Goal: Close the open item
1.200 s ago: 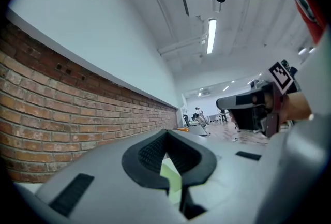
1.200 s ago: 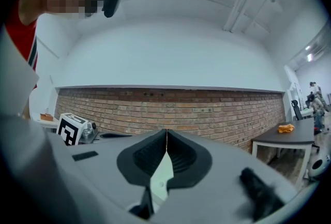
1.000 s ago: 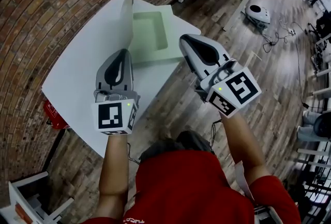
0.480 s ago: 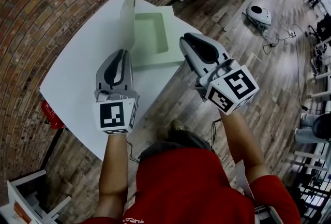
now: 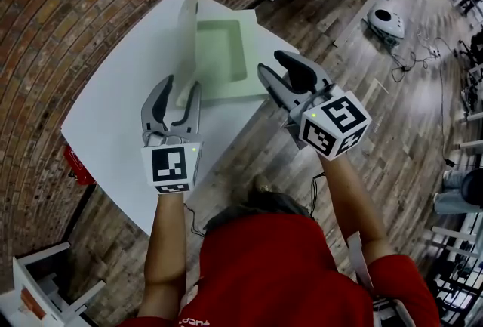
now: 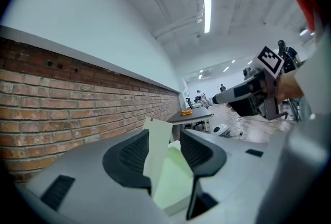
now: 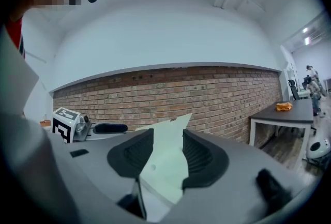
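- The box [image 5: 220,53] is a shallow pale green tray lying on the white table [image 5: 113,99], towards the table's far right corner.
- Its lid [image 5: 189,27] stands upright along the tray's left side, so the box is open.
- Inside the tray only its own plain green floor and low walls show.
- The left gripper [image 5: 181,87] is over the table at the near end of the lid, pointing along it.
- In the left gripper view its jaws are wide apart. The near edge of the lid [image 6: 156,148] rises in the gap, close to the left-hand jaw, with the tray [image 6: 178,179] beyond it. The jaws are not closed on the lid, and I cannot tell whether either one touches it.
- The right gripper [image 5: 272,63] is at the tray's near right corner, by the table's edge.
- In the right gripper view its jaws are also spread wide and hold nothing. The lid's broad face [image 7: 166,148] is seen through the gap, further off.
- Each gripper shows in the other's view: the right one [image 6: 247,98] at the far right, the left one [image 7: 77,127] at the far left.
- A brick wall [image 5: 68,8] runs behind the table, and a wooden floor [image 5: 355,84] lies to its right.
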Demonstrator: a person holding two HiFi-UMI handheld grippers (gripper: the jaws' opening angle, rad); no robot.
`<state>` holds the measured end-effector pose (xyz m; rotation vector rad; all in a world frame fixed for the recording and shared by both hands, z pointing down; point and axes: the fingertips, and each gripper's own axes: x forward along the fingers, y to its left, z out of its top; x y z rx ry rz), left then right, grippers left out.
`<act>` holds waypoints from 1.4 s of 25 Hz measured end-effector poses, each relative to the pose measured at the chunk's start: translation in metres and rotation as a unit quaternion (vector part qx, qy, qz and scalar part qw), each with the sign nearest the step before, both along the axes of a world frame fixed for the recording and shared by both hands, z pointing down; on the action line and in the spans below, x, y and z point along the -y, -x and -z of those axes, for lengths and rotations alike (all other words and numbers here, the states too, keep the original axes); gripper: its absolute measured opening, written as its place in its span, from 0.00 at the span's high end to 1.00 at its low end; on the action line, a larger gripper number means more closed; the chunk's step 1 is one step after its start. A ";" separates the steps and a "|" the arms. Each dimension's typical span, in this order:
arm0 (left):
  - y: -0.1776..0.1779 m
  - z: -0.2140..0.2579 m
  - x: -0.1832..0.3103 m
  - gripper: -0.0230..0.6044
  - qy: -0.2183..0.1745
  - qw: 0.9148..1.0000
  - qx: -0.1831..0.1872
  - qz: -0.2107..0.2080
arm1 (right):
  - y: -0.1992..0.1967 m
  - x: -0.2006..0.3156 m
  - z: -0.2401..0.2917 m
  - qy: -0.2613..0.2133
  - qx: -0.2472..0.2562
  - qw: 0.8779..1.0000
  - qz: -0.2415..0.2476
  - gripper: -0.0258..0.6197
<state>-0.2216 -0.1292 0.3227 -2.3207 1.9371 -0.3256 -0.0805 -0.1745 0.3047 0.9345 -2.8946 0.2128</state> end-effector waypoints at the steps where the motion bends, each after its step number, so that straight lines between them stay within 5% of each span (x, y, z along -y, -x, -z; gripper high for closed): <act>1: 0.000 -0.003 0.001 0.67 0.005 1.000 0.005 0.001 | 0.000 0.002 -0.005 0.006 -0.003 1.000 0.000 0.71; 19: 0.006 -0.054 0.048 0.58 0.075 0.996 0.037 0.030 | -0.023 0.057 -0.138 0.154 -0.060 0.986 -0.019 0.63; 35: 0.008 -0.053 0.063 0.65 0.072 0.995 0.041 0.052 | -0.018 0.069 -0.218 0.272 -0.061 0.960 0.017 0.63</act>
